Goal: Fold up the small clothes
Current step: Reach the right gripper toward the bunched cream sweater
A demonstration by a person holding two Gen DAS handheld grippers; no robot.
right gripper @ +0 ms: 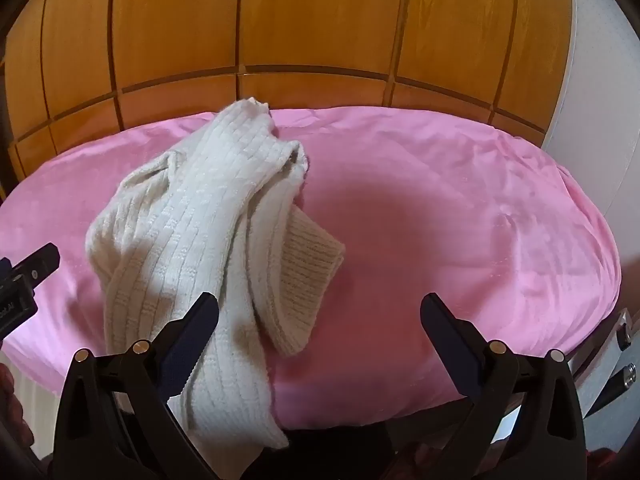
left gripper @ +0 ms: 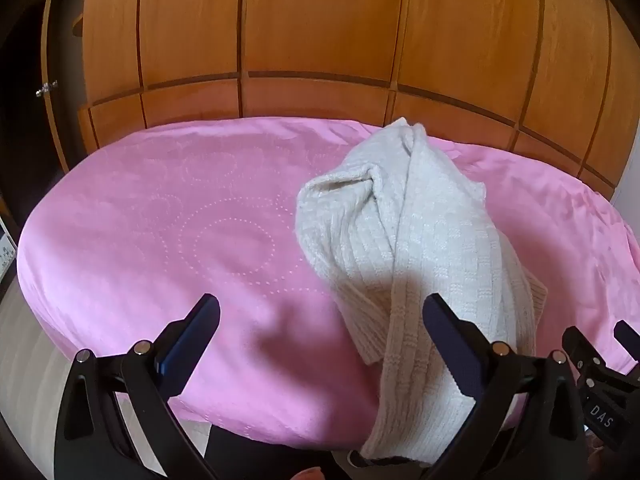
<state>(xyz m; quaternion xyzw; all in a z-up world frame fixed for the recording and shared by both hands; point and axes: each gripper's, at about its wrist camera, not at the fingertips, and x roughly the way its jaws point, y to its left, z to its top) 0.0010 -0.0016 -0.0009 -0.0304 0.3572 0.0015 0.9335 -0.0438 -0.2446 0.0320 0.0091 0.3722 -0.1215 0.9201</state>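
While both jaws stand wide apart and grasp nothing, the left hand-held gripper (left gripper: 320, 316) and right hand-held gripper (right gripper: 319, 314) hover over a crumpled white knit (left gripper: 408, 240) lying on the pink bed (left gripper: 160, 220), one end hanging over the near edge.

White letters reading "DAS" stand on a small black label on the right gripper (left gripper: 600, 384), seen at the right edge of the left wrist view. In the right wrist view, the left gripper (right gripper: 24, 276) at the left edge carries a white label, partly cut off, that seems to end in "ot AI".
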